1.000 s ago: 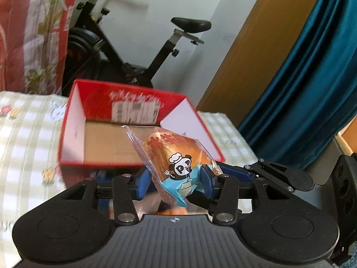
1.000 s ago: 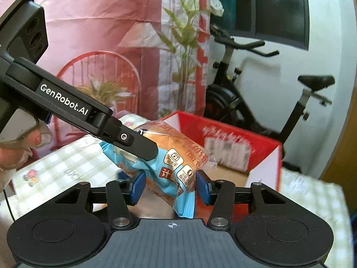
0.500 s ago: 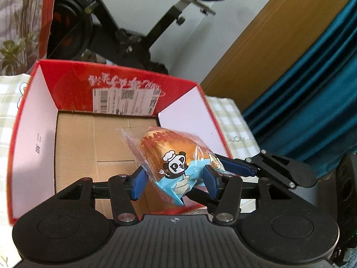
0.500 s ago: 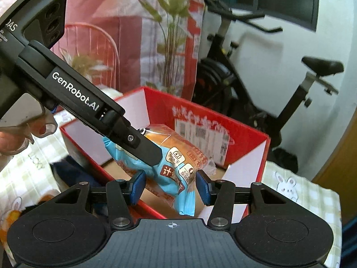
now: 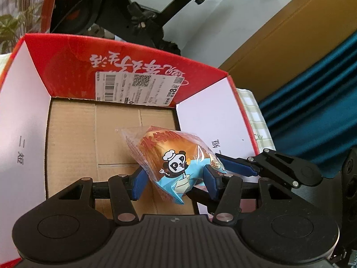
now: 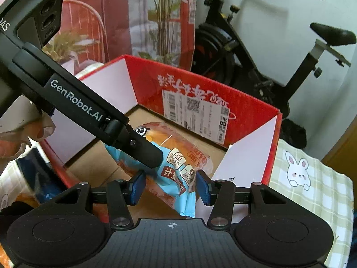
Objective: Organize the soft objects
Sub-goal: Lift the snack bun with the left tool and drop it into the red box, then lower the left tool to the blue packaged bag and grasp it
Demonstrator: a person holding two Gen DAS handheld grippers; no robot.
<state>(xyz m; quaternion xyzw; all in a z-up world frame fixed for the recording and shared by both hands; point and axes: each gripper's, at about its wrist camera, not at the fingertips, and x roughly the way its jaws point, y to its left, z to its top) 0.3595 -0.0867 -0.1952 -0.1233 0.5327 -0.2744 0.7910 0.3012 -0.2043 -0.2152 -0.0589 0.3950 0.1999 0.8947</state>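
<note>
A bread packet [image 5: 169, 154] with a panda print, blue at its lower end, hangs over the cardboard floor of an open red box [image 5: 133, 67]. My left gripper [image 5: 174, 183] is shut on it, blue pads against both sides of its lower end. From the right, a finger [image 5: 236, 165] of the other gripper reaches its corner. In the right wrist view the same packet [image 6: 178, 154] sits between the pads of my right gripper [image 6: 170, 187], shut on it above the box [image 6: 200, 89]. A black finger [image 6: 142, 147] of the left gripper crosses its upper left side.
An exercise bike [image 6: 245, 51] stands behind the box. A checked cloth with a rabbit print [image 6: 299, 174] covers the surface to the right. A teal curtain [image 5: 312, 111] and a wooden panel [image 5: 290, 44] are further right. A hand [image 6: 13, 134] and dark items [image 6: 33, 174] are left of the box.
Both grippers have carried the packet forward and down, from in front of the box to over its inside. The box now fills both views. The left jaws stand slightly wider.
</note>
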